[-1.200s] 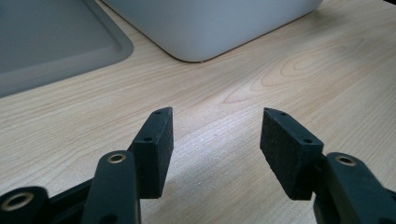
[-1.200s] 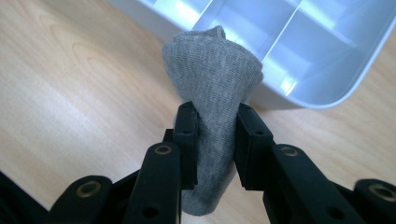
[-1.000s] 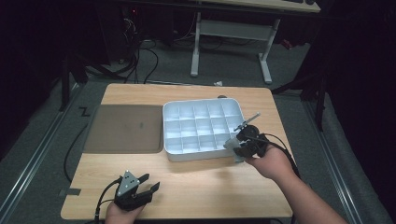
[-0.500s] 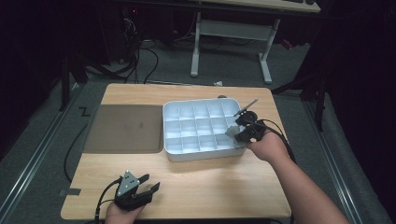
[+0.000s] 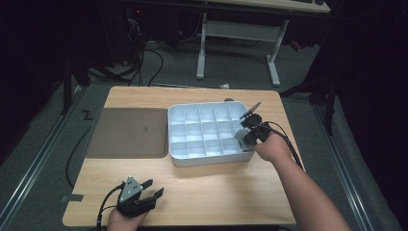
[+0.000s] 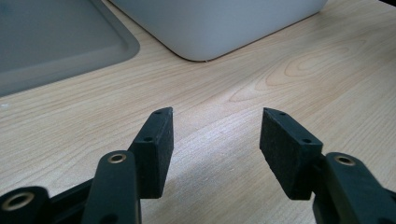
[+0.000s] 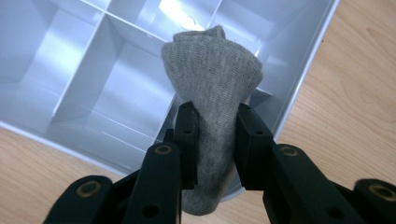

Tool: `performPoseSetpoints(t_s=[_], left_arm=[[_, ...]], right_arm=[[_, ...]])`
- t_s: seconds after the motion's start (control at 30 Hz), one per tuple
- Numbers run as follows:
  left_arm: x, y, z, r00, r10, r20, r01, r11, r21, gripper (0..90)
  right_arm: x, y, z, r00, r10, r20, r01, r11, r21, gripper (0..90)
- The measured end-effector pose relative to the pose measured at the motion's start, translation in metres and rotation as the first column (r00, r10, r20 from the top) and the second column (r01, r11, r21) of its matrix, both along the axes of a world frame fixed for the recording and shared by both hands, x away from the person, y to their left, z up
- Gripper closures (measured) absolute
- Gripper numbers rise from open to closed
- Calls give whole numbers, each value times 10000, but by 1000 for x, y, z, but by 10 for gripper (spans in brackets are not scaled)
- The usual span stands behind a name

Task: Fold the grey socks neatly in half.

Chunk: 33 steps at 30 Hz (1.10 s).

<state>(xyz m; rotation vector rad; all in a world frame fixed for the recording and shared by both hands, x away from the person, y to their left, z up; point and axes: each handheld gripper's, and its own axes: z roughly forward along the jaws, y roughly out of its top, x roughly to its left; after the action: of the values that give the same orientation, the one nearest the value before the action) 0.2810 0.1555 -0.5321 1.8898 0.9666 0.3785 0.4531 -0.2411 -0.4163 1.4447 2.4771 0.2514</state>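
A white tray [image 5: 174, 144] divided into several compartments sits on the wooden table [image 5: 216, 187], right of centre. My right gripper [image 5: 243, 135] hangs over the tray's right-hand compartments, shut on a folded grey sock [image 7: 212, 88]. In the right gripper view the sock sticks up between the jaws above the tray's compartments [image 7: 112, 79], close to the tray's rim [image 7: 308, 70]. My left gripper [image 5: 153, 188] rests near the table's front left edge, jaws open with nothing between its pads [image 6: 156, 147]. The tray's rounded corner [image 6: 205, 32] lies ahead of it.
A dark grey mat [image 5: 127, 132] lies flat left of the tray, also seen as the mat [image 6: 56, 42] in the left gripper view. Cables [image 5: 144, 53] and a desk frame [image 5: 235, 33] stand on the floor beyond the table. Bare wood spans the table's front.
My right gripper has carried the sock up and leftward from the tray's front right corner to over its right-hand compartments. The left gripper has stayed put.
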Motion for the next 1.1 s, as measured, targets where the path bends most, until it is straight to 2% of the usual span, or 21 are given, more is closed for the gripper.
performPoseSetpoints(t_s=[0.3, 0.57, 0.63, 0.77, 0.93, 1.03, 1.07, 1.1], left_arm=[[0, -1, -1, 10000, -21, -49, 22, 10000, 19, 454], [0, -1, -1, 10000, -9, -60, 9, 10000, 23, 454], [0, 0, -1, 10000, -9, -48, 9, 10000, 20, 454], [-1, -1, 0, 10000, -15, -5, 15, 10000, -23, 454], [-1, -1, 1, 10000, -41, -9, 41, 10000, -23, 454], [-1, -1, 1, 10000, -26, 4, 26, 10000, -29, 454], [-1, -1, 1, 10000, -29, 3, 29, 10000, -23, 454], [-1, -1, 0, 10000, -22, 7, 22, 10000, -24, 454]], right_arm=[[-3, 6, -10, 9994, 241, -235, -243, 9997, -70, 736], [-6, 5, -8, 9995, 215, -223, -215, 9998, -27, 735], [-6, 6, -5, 9996, 42, -263, -44, 10000, -54, 735], [-5, 4, -3, 9996, 123, -247, -125, 9999, -71, 735], [-5, 5, -10, 9991, -12, -421, 4, 9999, -170, 736], [-4, 6, -13, 9990, 110, -428, -122, 9995, -284, 738], [-5, 7, -14, 9987, -38, -503, 24, 9996, -295, 739], [-4, 7, -15, 9988, 121, -465, -136, 9994, -333, 740]])
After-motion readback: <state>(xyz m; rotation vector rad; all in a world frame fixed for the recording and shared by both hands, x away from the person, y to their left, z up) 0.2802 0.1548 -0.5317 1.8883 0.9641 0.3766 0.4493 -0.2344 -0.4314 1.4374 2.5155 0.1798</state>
